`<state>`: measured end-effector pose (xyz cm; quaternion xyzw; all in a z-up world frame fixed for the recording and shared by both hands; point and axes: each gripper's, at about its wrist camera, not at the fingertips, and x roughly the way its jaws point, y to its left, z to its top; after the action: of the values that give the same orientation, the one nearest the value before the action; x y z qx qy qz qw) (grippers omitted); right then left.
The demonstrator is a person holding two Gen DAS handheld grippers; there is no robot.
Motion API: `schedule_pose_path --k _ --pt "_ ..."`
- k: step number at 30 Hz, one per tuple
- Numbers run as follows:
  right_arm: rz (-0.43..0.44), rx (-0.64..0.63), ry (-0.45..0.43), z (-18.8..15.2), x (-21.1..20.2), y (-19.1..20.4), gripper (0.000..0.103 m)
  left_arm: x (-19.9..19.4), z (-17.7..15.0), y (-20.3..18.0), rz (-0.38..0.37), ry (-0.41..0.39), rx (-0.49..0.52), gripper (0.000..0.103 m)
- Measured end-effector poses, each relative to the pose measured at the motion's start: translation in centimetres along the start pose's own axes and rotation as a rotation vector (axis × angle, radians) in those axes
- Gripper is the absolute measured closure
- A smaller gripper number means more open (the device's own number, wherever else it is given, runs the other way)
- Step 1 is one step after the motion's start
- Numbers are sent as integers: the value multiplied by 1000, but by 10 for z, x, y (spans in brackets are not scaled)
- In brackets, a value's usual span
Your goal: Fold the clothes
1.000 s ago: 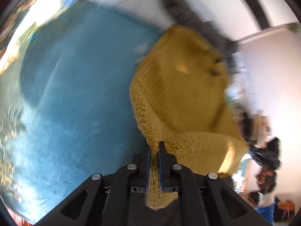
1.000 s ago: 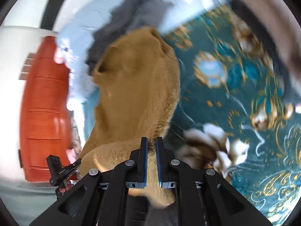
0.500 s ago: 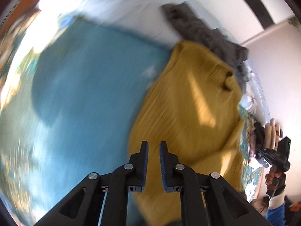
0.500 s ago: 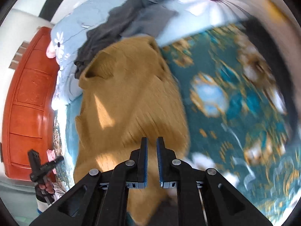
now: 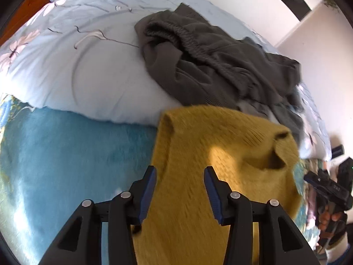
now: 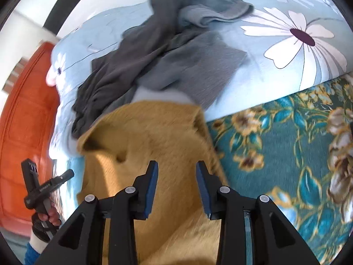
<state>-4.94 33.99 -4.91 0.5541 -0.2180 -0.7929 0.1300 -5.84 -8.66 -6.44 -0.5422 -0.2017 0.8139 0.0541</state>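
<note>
Mustard-yellow sweater [image 5: 198,159], a fuzzy ribbed knit, lies on the bed's teal plush blanket [image 5: 66,154], its folded top edge reaching the pale blue flower-printed duvet [image 5: 66,61], where crumpled dark grey trousers [image 5: 209,61] with a gathered elastic waistband are heaped against it. Left claw [image 5: 179,190] and right claw [image 6: 177,184] have both just been opening; their blue-padded jaws stand apart over the knit, the pads pressing nothing. At the right the blanket shows a gold and cream floral pattern [image 6: 286,154]
</note>
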Motion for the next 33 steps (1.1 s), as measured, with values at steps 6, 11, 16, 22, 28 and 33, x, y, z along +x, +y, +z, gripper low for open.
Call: schedule_pose_path --k 6,11,16,22,28,33 --pt "47 23 -1 20 22 -11 66 28 17 3 -26 -22 8 54" --pt "69 -15 4 25 29 -4 66 36 22 -10 -37 -40 96 54" --pt "98 -90 -9 18 23 10 66 31 10 -28 -10 -62 226 54" --pt "92 -235 11 9 23 29 66 31 7 -27 -3 -51 273 55" --pt "32 -207 -10 14 27 9 66 36 6 -16 4 -28 258 56" --pt "26 -183 -3 18 33 -2 66 32 4 -19 -23 -37 284 57"
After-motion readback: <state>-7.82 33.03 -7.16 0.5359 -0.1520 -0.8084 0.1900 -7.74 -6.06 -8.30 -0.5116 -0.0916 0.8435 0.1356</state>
